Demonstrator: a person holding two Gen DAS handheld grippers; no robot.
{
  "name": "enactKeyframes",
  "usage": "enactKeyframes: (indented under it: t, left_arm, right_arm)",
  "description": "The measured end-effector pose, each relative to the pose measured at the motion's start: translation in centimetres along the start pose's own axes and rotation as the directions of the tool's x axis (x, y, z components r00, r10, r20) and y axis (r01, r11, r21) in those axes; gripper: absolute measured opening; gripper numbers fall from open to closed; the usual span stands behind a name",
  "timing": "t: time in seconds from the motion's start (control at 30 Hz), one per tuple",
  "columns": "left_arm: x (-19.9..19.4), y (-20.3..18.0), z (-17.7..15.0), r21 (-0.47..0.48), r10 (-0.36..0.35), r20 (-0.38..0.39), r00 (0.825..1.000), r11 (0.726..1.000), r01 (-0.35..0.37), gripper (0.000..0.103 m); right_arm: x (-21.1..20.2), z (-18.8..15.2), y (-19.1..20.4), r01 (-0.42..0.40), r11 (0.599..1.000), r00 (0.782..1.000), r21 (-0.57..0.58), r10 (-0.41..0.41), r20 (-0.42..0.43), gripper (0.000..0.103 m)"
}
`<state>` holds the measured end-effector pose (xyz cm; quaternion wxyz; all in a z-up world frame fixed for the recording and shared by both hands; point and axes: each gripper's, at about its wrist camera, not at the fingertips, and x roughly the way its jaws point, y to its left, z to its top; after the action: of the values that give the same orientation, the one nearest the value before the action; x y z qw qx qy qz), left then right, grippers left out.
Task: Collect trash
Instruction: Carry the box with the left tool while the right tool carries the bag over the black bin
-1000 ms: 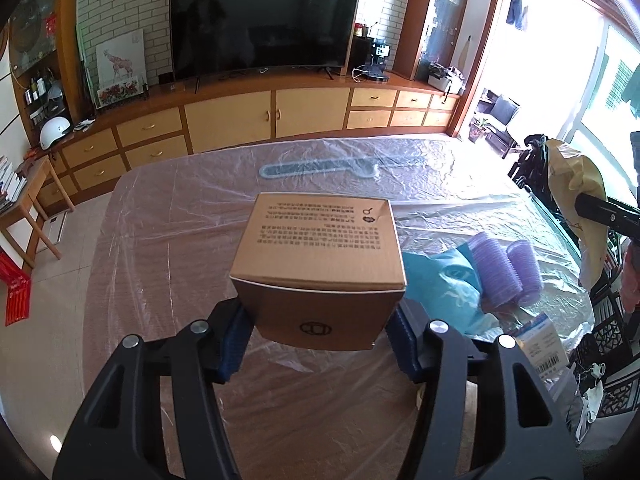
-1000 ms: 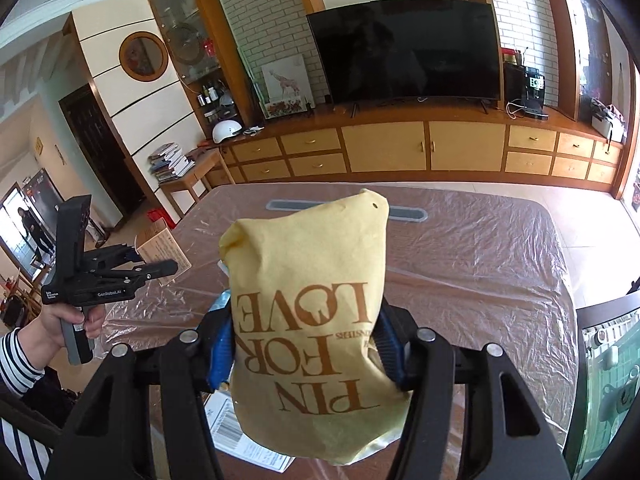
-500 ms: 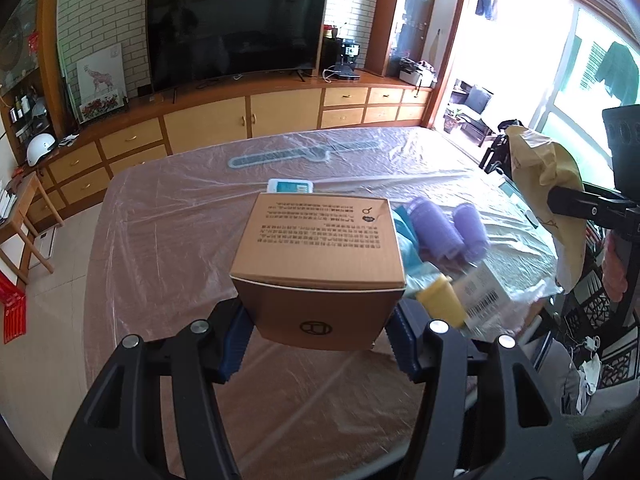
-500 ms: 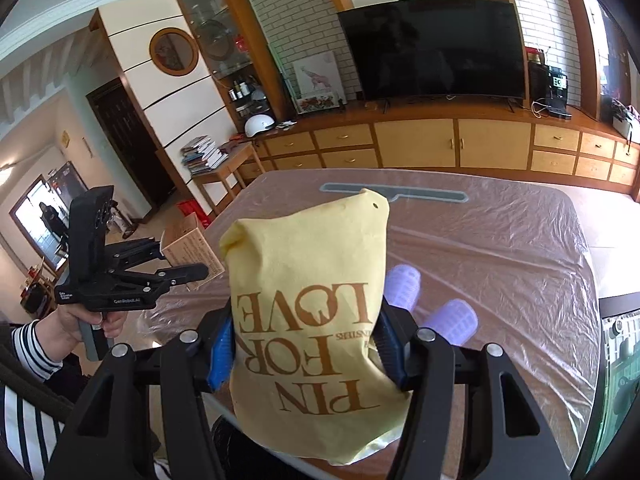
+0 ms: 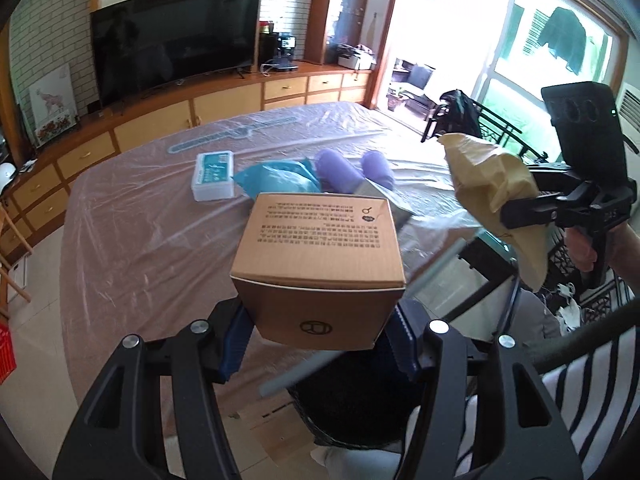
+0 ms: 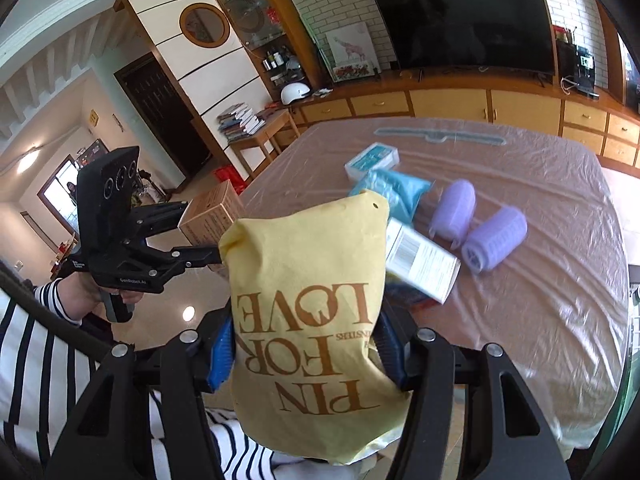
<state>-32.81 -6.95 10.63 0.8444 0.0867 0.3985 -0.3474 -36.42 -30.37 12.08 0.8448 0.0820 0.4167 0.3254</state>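
Note:
My left gripper (image 5: 320, 344) is shut on a brown cardboard box (image 5: 320, 256) and holds it past the table's near edge, above a dark wicker bin (image 5: 352, 408) on the floor. The box also shows in the right wrist view (image 6: 212, 216). My right gripper (image 6: 304, 344) is shut on a yellow cloth bag (image 6: 312, 320) printed "PIN FOR LOVE". It shows in the left wrist view (image 5: 496, 192) at the right, off the table's edge.
On the plastic-covered table (image 6: 540, 320) lie two purple rollers (image 6: 496, 236), a teal packet (image 6: 392, 188), a white-teal tissue pack (image 6: 372, 160) and a white labelled box (image 6: 420, 260). Chairs (image 5: 480, 120) stand at the right. A TV cabinet (image 5: 224, 108) lines the far wall.
Both grippers have drawn back toward the table's near edge with their loads. The left box now hangs over the bin, and more items on the table have come into view.

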Motion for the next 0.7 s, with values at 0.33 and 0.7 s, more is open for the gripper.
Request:
enactKeyframes:
  t: [0.33, 0.7]
  left_arm:
    - [1.1, -3.0, -3.5, 0.028, -0.071, -0.112, 0.991, 0.997, 0.074, 0.059]
    - [5.3, -5.1, -7.0, 0.082, -0.075, -0.264, 0.962, 0.992, 0.100, 0.059]
  right_arm:
    - [1.5, -4.8, 0.5, 0.001, 0.998, 0.995, 0.071, 0.006, -0.103, 0.057]
    - [5.0, -8.6, 0.5, 0.073, 0.994, 0.972, 0.085, -0.052, -0.230, 0.057]
